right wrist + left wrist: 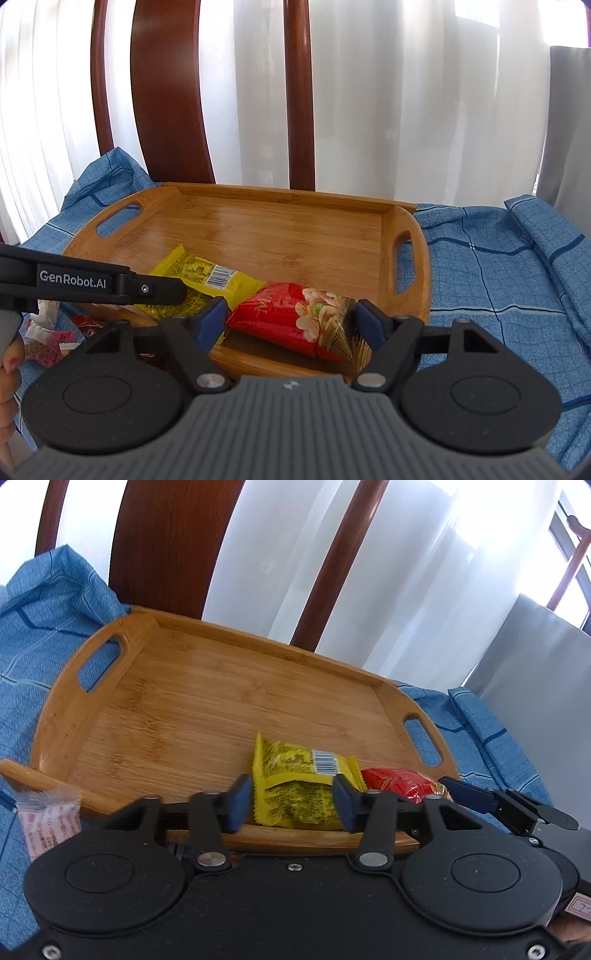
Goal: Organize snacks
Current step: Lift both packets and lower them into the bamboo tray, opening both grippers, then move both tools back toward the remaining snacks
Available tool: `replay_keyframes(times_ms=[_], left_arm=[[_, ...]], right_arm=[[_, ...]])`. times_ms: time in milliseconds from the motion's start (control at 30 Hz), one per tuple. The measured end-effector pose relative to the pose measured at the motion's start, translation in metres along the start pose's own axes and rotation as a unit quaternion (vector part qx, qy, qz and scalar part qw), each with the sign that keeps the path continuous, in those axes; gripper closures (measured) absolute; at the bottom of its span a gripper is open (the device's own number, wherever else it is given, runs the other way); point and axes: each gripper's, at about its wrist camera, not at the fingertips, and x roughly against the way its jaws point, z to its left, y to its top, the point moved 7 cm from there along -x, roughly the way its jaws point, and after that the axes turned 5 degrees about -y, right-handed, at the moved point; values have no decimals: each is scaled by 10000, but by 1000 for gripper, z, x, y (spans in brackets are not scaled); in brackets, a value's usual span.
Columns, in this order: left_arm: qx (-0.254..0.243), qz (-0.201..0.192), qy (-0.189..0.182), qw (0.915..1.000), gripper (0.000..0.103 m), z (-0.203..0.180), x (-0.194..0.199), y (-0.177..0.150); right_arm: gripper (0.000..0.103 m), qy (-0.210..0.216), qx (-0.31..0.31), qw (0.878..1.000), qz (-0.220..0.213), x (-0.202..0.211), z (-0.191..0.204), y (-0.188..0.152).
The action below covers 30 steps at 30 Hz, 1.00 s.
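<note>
**Two snack packets at the near edge of a bamboo tray**

Black disc-shaped gripper housings fill the bottom of both wrist views; both grippers tilt downward over the tray's near rim. Left gripper (291, 799) has its blue pads parted on either side of a crinkled yellow packet (295, 786) with a barcode, close to its edges but not visibly pressing it. Right gripper (291, 325) stands wider, its pads flanking a glossy red packet (295, 321) printed with flowers and gold; no squeeze shows. Both packets lie on the oval bamboo tray (207, 701), smooth-grained with cut-out handles, on a blue checked cloth (491, 266); a clear pink-printed wrapper (48, 819) lies outside the tray; dark wooden chair slats (166, 92) rise behind.
</note>
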Motion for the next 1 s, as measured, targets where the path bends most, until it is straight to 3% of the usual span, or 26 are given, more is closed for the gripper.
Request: replay_keyframes(times_ms=[67,300,533,867,1000], left_arm=[[-97,-35,28,9999,51,-2,5,0],[-511,-291,142,9982,20,-7,30,3],[-945,-529,202,9939,8,-11,60,-6],[-1163,-818,469,9887,0,2,94,-29],[-1165,-918,556,9874,0,11,103,-38]], right_arm=[[15,-10,-11,10000,-32,3,0,1],[12,-66,-36,9998,-188,19,0,7],[9,-219,-49,9991,-370,41,1,6],[2,-502,-193,9969,-574,67,2,-13],[0,-819,-325,9936,-712,75,0,-25]])
